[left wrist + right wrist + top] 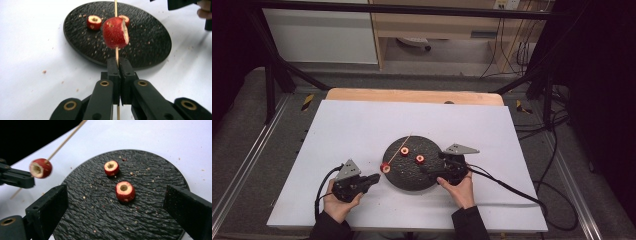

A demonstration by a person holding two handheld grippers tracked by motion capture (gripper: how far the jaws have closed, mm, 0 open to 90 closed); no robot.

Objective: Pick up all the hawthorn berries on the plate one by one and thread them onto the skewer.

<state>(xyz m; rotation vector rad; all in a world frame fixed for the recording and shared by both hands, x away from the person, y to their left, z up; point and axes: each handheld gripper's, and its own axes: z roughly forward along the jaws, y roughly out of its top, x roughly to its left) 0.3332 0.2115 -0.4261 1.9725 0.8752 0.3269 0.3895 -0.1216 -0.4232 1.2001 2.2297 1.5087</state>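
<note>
Skewer [398, 150], seen from above, slants over the black plate's [412, 181] left edge, one red fruit [385, 168] threaded on it. The left gripper view shows the left gripper [119, 65] clamped on the stick (fruit just beyond). The right gripper view shows the right gripper [116, 205] wide apart, empty, near two loose fruits [125, 191].

no readable text, no labels, no brands, no numbers

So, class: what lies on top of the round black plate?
Two cored red fruit pieces and scattered crumbs lie on the black plate. A third piece is threaded on a skewer held by the shut left gripper. What's under the plate is hidden.
</note>
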